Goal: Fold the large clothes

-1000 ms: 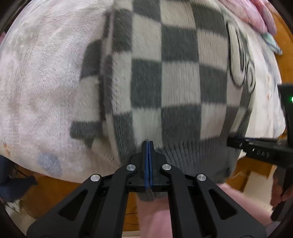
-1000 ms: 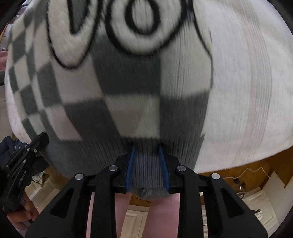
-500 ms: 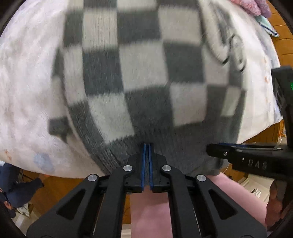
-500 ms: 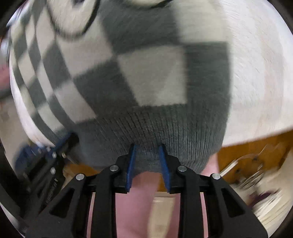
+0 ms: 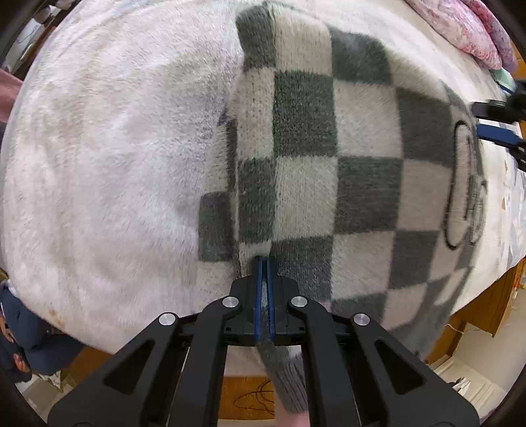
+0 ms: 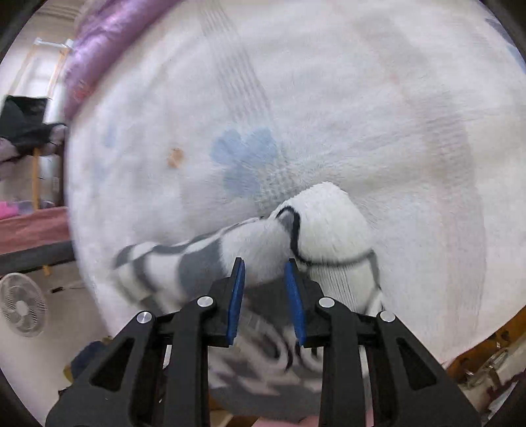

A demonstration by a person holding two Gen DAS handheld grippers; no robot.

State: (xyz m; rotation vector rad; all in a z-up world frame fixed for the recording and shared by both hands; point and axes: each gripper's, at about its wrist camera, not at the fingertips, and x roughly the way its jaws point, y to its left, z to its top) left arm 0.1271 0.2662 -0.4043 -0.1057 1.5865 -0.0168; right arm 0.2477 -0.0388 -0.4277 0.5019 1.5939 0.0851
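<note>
Fuzzy knit sweater point(image 5: 335, 170), plush fleece blanket point(image 5: 108, 157), matt black plastic tool point(image 5: 263, 272)

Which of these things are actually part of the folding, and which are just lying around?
Part of the job:
checkered sweater
left gripper, jaws shut on its hem
right gripper, jaws around a bunched part
white blanket beneath it

Just lying about:
pink bedding
fan

The sweater point(image 5: 335, 184) lies spread on the blanket point(image 5: 115, 164), toward its right side. A quilt point(image 5: 466, 29) sits behind it at the far right. The floor fan point(image 6: 21, 308) stands left of the bed.
</note>
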